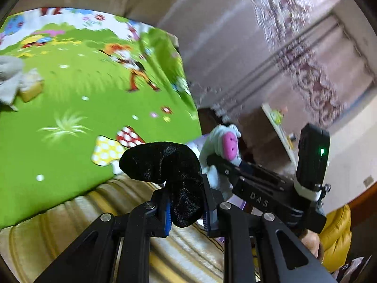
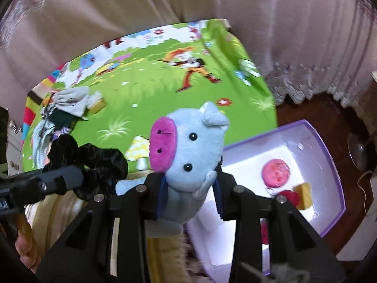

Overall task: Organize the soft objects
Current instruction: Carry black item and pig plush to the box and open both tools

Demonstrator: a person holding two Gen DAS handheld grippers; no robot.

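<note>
My left gripper [image 1: 187, 208] is shut on a black velvety soft piece [image 1: 162, 162], which bulges up above the fingers. My right gripper [image 2: 190, 195] is shut on a light-blue plush animal [image 2: 193, 151] with a pink snout, gripped at its body with its head upright. The two grippers sit side by side: the plush [image 1: 226, 146] shows at the right in the left wrist view, and the black piece [image 2: 94, 162] at the left in the right wrist view. Both hang over the front edge of a green cartoon mat [image 2: 165, 99].
A purple box with a white inside [image 2: 308, 146] lies to the right, holding a pink round item [image 2: 275, 173] and small red and yellow pieces. A pile of grey and striped cloth [image 2: 68, 101] lies on the mat's left. A striped beige cushion [image 1: 94, 207] is below, curtains behind.
</note>
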